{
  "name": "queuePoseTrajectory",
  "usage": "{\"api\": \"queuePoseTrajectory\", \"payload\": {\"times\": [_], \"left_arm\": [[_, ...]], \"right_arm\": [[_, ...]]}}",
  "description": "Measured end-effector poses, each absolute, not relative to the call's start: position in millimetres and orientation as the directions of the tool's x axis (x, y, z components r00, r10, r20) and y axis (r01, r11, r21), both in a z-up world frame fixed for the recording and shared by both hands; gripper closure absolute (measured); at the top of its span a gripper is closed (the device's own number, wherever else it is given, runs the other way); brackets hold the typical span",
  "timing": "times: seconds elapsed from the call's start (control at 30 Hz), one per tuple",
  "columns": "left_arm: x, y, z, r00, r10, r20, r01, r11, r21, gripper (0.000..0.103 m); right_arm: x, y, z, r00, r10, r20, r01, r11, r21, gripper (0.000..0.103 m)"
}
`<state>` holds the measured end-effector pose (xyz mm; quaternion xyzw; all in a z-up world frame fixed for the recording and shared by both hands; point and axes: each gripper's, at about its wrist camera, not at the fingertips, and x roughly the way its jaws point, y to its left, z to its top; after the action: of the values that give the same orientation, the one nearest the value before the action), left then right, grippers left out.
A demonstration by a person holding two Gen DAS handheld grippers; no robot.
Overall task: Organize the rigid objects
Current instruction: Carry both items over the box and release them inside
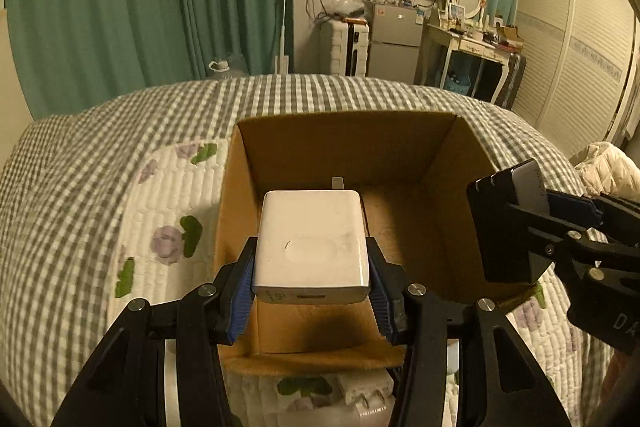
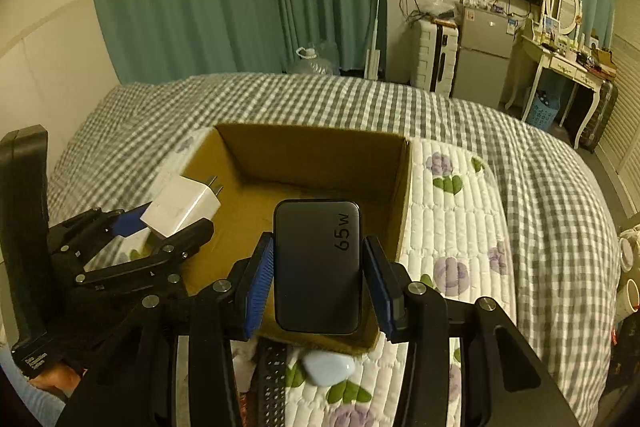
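- Two chargers are gripped and carried at once, both hanging above the open cardboard box (image 1: 352, 155), the landmark here.
- Nearest, on the quilt (image 2: 452, 203) in front of the box's near wall, lie a pale blue smooth object (image 2: 329, 367) and a dark perforated strap (image 2: 272, 367); another white plug (image 1: 364, 393) lies there too. These look left to sort.
- Left gripper (image 1: 312, 287): clenched on the white charger (image 1: 312, 247), prongs aimed away, over the box's near-left part.
- Right gripper (image 2: 318, 283): clamped on the black charger (image 2: 318, 267) marked 65W, above the box's near edge.
- Inside the box, the floor that shows is bare cardboard; nothing appears stowed yet.
- By my judgement the task is early: both chargers need lowering and releasing into the box, then the quilt items follow.
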<state>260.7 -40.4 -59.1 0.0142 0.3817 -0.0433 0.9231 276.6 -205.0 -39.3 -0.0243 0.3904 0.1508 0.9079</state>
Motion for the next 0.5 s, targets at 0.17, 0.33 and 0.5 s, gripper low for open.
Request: {"api": "queuePoseTrajectory", "payload": {"times": [0.17,0.33,0.5], "left_arm": [[265.5,-40.2,-65.6,0.719,-0.046,-0.693,0.073,0.997,0.009,0.047],[264.2,-36.4,-57.0,0.733,-0.029,-0.679,0.063,0.998,0.025,0.045],[254.6,-33.2,-46.3,0.739,-0.023,-0.674,0.059,0.998,0.031,0.046]], "right_arm": [[289.8,-203.1,-57.1,0.628,0.256,-0.735,-0.296,0.952,0.079,0.06],[295.4,-198.4,-64.1,0.621,0.246,-0.744,-0.294,0.953,0.069,0.06],[295.8,-195.8,-62.6,0.631,0.235,-0.74,-0.285,0.956,0.061,0.06]]}}
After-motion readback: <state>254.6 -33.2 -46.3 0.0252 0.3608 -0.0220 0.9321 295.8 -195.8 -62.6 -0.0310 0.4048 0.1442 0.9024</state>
